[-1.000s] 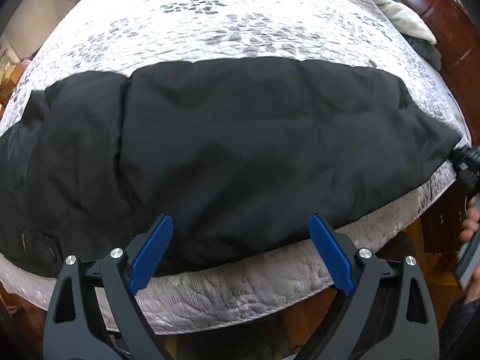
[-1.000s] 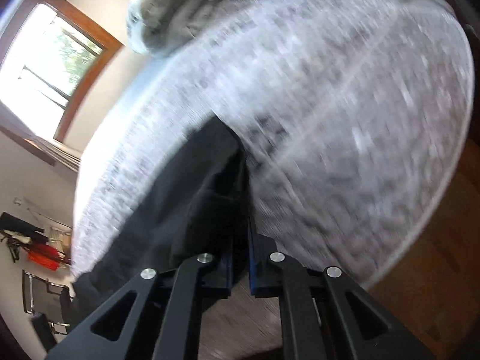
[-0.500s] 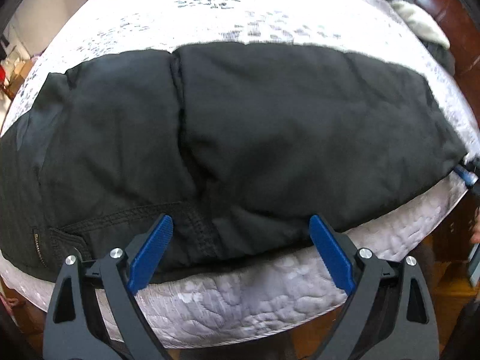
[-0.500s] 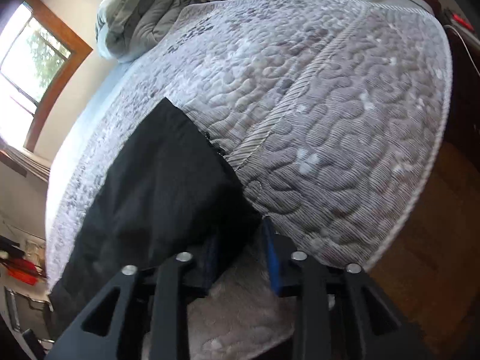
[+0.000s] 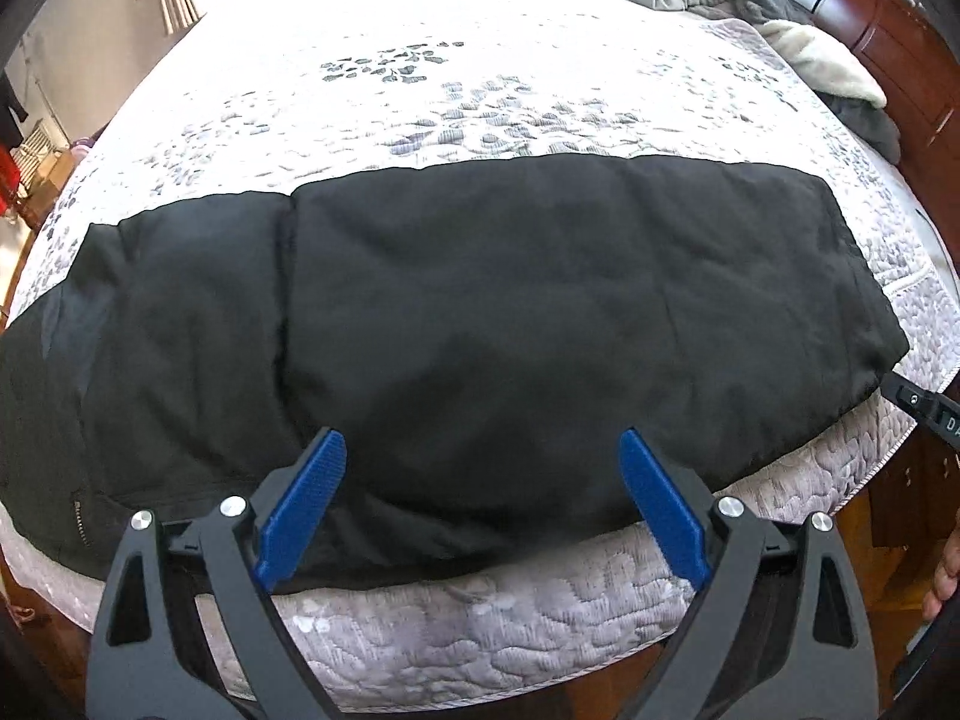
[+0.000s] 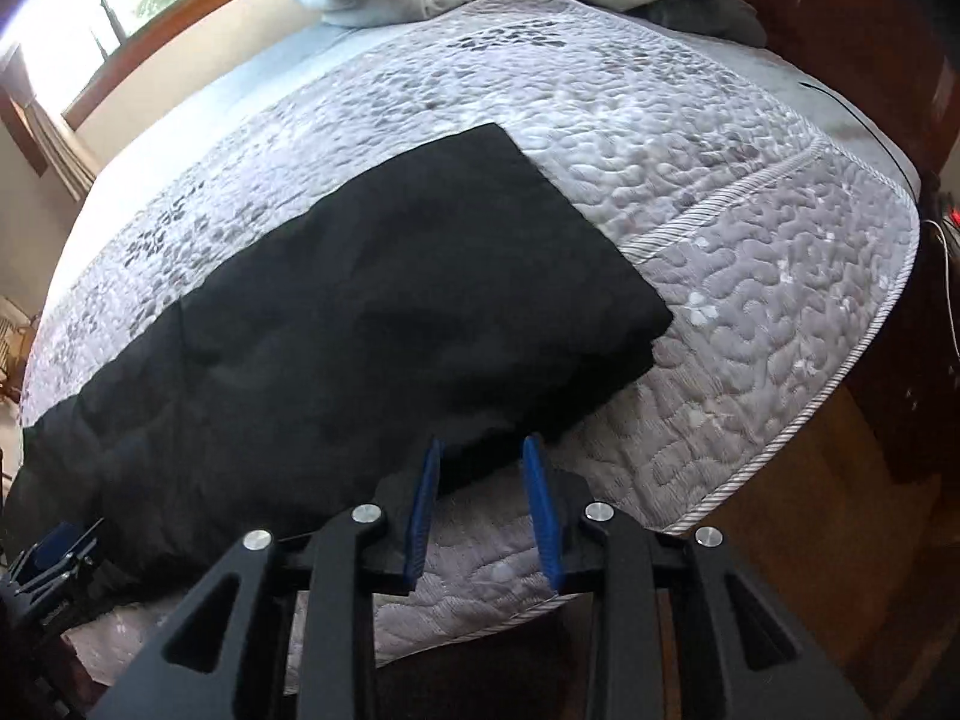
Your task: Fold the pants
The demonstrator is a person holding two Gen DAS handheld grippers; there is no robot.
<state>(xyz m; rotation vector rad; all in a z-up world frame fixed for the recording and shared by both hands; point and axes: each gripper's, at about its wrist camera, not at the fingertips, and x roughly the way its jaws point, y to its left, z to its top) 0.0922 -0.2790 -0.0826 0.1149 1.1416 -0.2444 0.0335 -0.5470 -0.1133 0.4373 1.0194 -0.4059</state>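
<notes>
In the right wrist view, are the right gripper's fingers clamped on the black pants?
No. The right gripper has its blue fingers standing apart, and the pants lie flat on the bed, their edge free between them.

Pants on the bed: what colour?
Plain black pants, no pattern, lying on the grey-white quilted bedspread. Clearest in the left wrist view.

Black pants [image 5: 480,312], folded lengthwise, flat on bed

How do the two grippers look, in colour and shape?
The left gripper and the right gripper look alike: black angular frames with triangular cut-outs, round silver screws, and flat blue ribbed pads on the fingers.
</notes>
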